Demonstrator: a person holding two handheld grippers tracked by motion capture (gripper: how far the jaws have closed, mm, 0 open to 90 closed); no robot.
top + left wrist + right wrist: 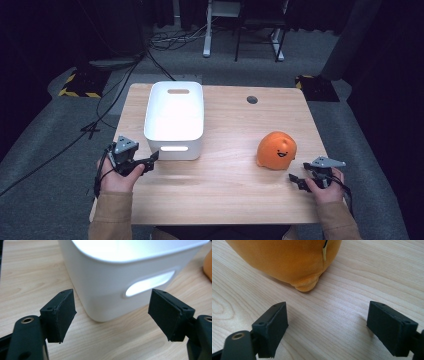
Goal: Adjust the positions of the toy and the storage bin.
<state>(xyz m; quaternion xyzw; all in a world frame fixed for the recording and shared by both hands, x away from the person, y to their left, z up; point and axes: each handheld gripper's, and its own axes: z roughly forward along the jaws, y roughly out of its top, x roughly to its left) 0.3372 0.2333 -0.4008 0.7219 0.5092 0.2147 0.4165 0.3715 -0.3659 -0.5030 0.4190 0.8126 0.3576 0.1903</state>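
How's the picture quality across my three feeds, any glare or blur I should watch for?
High view: the white bin is blown out inside, so its floor can't be read, and the room beyond the table is dark. Left gripper view: the bin's rim and handle slot glare white, though the left gripper looks sharp. Right gripper view: even light, the orange plush toy slightly soft, wood grain clear by the right gripper.

Probably lab: hazard-taped floor plates.
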